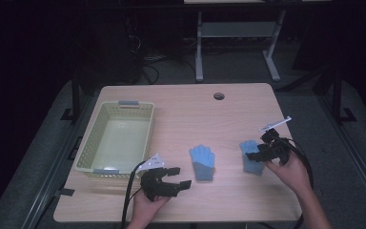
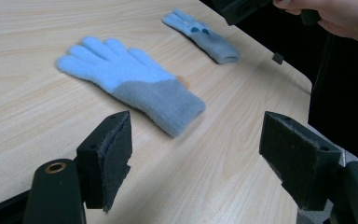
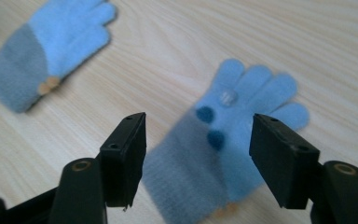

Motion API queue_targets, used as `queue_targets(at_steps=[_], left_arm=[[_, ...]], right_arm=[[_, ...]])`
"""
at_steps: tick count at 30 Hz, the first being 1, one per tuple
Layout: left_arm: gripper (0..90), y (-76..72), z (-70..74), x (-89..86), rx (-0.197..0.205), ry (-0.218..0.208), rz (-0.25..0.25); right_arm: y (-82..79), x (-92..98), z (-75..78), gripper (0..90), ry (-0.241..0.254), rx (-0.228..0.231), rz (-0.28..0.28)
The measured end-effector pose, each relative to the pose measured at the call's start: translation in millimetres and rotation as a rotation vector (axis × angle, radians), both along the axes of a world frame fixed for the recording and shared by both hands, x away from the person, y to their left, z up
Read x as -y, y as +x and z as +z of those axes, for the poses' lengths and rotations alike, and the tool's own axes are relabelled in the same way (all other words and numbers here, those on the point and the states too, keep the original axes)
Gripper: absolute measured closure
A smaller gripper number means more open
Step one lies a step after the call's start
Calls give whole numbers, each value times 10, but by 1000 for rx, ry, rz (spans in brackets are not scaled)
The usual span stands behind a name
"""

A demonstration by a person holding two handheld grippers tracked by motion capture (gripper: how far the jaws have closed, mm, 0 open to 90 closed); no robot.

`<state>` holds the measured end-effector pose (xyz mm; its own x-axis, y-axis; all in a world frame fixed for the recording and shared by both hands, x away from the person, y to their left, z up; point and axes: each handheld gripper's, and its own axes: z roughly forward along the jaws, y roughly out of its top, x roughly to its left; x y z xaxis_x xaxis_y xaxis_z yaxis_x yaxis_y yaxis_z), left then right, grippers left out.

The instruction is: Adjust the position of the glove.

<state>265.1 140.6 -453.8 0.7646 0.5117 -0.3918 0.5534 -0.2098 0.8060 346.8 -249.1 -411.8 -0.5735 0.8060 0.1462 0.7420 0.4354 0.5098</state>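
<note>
Pale wooden table [image 1: 181, 107], two blue gloves lying flat and apart: right gripper [image 1: 253, 153] in a hand angled in from the right, jaws apart above the right glove [image 1: 250, 157], nothing pinched; left gripper [image 1: 177, 176] low near the front edge, jaws wide, pointed at the middle glove [image 1: 202, 162].

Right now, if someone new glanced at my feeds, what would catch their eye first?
Probably the two blue gloves lying flat on the wooden table: the middle glove sits just ahead of the left tongs, which are open. The right glove, with dark blue dots on it, lies under the open right tongs. After that, the pale green basket at the table's left side.
</note>
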Motion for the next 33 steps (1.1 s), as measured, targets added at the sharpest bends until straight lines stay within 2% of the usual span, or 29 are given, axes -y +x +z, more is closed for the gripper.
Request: queue_targets(at_steps=[14, 16, 18, 19, 24, 33], left_arm=[[251, -4, -5, -4, -3, -2, 9], [251, -4, -2, -6, -1, -4, 8], [251, -4, -5, -6, -3, -4, 11], [251, -4, -5, -6, -3, -4, 11], [251, -7, -11, -1, -4, 3, 9], [251, -7, -7, -6, -2, -2, 12]], right_arm=[[158, -13, -199, 497, -78, -114, -52], [169, -23, -239, 535, -103, -134, -49], [173, -54, -294, 555, -153, -146, -41], [162, -66, -298, 563, -161, -130, -37], [155, -120, -295, 600, -195, -126, -42], [186, -145, -286, 714, -199, -145, -52]])
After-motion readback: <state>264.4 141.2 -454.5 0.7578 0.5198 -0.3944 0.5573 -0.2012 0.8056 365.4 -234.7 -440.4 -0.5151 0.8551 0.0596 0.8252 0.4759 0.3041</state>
